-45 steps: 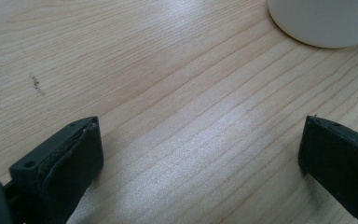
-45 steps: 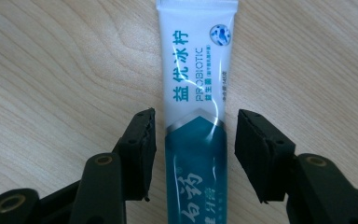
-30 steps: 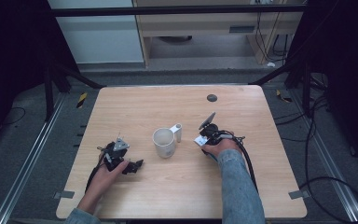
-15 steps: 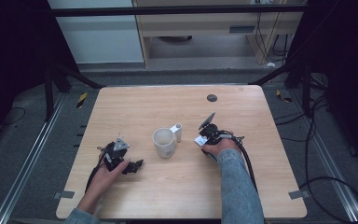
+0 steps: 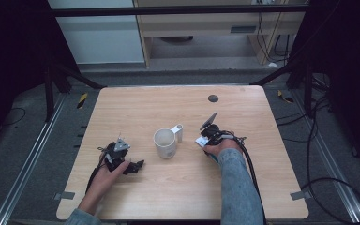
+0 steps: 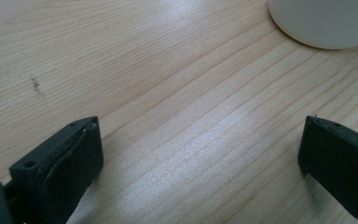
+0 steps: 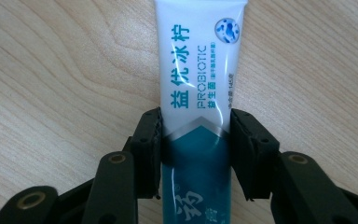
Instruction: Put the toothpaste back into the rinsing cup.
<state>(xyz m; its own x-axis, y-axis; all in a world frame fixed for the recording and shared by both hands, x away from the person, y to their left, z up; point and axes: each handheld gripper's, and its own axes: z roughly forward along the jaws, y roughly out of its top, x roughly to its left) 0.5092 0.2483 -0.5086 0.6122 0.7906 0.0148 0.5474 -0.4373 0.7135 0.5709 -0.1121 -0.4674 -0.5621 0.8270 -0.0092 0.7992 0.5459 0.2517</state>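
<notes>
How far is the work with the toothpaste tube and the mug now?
Done: the right gripper has just closed its jaws on the toothpaste tube, which lies flat on the table. In hand: that grip. Left: lifting the tube, probably toward the mug. The left gripper waits open.

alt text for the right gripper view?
The right gripper's black fingers have just been closing on a white-and-teal tube, pads against both its sides. The tube lies on a light wooden table.

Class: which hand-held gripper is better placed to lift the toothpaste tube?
Right. The right hand-held gripper has just been closing, its pads against the white-and-teal plastic toothpaste tube; the left hand-held gripper stands open over bare table.
</notes>
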